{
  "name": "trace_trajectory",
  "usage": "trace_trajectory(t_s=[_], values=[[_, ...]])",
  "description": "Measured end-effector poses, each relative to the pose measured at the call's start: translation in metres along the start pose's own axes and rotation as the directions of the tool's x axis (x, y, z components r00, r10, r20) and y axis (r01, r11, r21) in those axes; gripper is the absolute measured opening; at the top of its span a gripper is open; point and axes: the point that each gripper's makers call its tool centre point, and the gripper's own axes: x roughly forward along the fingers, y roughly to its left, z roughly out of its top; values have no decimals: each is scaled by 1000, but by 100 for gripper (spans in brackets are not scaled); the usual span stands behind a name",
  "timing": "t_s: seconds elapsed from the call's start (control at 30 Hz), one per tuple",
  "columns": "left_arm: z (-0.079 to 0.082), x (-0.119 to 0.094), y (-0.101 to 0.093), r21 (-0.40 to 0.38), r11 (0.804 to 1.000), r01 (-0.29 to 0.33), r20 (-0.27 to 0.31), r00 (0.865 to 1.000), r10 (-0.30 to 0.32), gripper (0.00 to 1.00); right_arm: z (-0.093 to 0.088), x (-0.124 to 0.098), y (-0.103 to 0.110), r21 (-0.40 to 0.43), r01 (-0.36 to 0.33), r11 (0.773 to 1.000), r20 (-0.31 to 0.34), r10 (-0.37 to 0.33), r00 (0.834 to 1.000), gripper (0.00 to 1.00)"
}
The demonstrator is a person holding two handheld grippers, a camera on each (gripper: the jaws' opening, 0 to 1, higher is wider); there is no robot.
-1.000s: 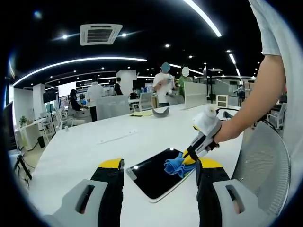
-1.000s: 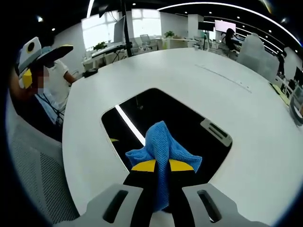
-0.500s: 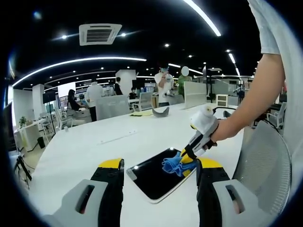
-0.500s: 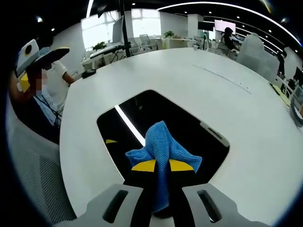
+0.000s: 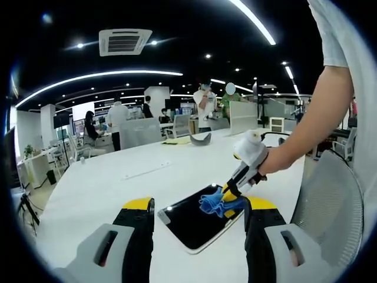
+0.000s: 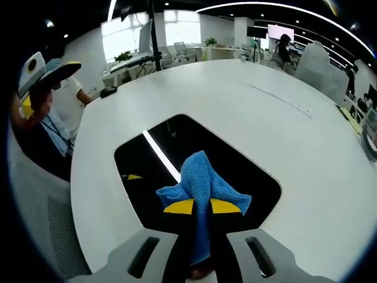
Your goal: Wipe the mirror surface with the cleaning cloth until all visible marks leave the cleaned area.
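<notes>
The wiping is under way: the right gripper (image 6: 200, 207), jaws clamped on the blue cloth (image 6: 202, 180), presses it onto the mirror (image 6: 177, 147) lying flat on the white tabletop (image 6: 247, 112), so the next stroke should sweep toward twelve o'clock (the left gripper (image 5: 197, 221) waits nearby, jaws apart and empty).

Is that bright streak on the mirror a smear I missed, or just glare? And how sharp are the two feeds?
Right gripper view: the white streak on the mirror looks like a reflected ceiling light strip, straight and crisp-edged, beside the blue cloth in the right claw. Left gripper view: the mirror is dark and streak-free, too small to judge smears. Both feeds are sharp at centre, with fisheye bending at the edges.
</notes>
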Motion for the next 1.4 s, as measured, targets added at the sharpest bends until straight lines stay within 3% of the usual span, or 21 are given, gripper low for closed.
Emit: trace_trajectory(t_s=[1.4], values=[[-1,2,5,1,1000,-2,-9,1000,2,62,22,18,-35,5,30,1000,-11,-30,999,3]])
